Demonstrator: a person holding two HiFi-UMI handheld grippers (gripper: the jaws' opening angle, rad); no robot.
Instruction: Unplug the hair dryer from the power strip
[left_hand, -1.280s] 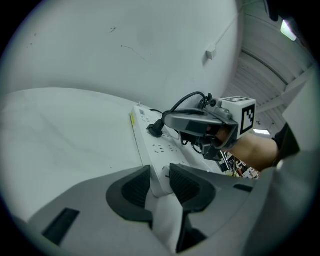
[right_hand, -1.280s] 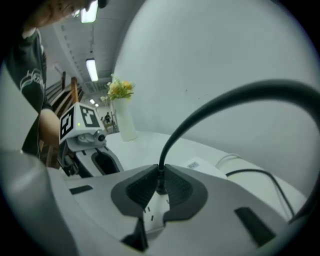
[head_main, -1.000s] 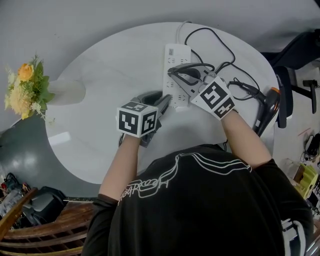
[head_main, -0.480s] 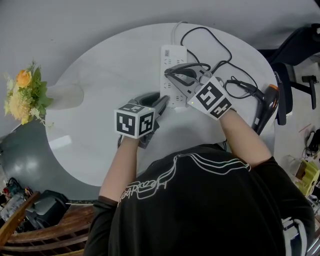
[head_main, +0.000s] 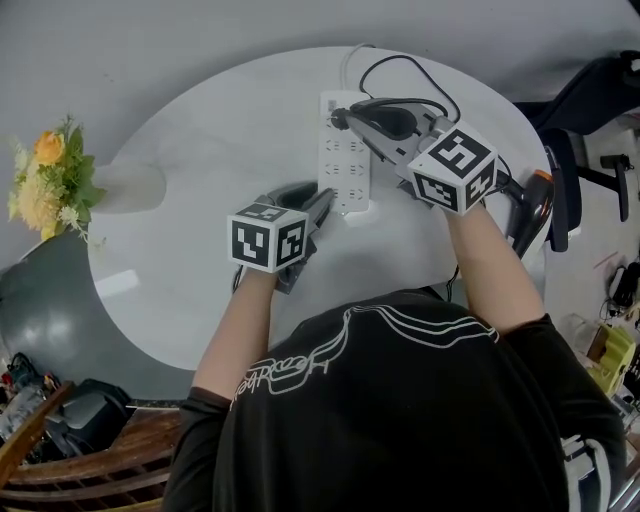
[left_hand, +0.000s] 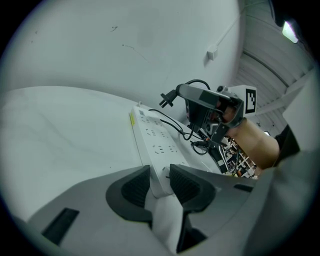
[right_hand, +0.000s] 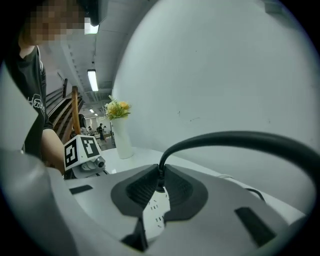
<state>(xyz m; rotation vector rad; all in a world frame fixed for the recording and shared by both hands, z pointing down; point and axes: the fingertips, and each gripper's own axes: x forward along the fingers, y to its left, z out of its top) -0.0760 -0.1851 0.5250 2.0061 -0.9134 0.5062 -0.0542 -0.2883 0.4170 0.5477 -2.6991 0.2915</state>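
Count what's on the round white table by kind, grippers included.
White multi-socket power strip: 1
Black hair dryer with orange trim, counted with its black cord and plug: 1
White vase of yellow and orange flowers: 1
Marker-cube two-jaw grippers, left and right: 2
Total: 5

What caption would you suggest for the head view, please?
Left gripper steadies the power strip while right gripper holds the plug above it.

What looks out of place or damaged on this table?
Nothing is spilled or damaged. Only the black cord lies in loose loops beside the power strip, with its plug held in the right claw above the sockets.
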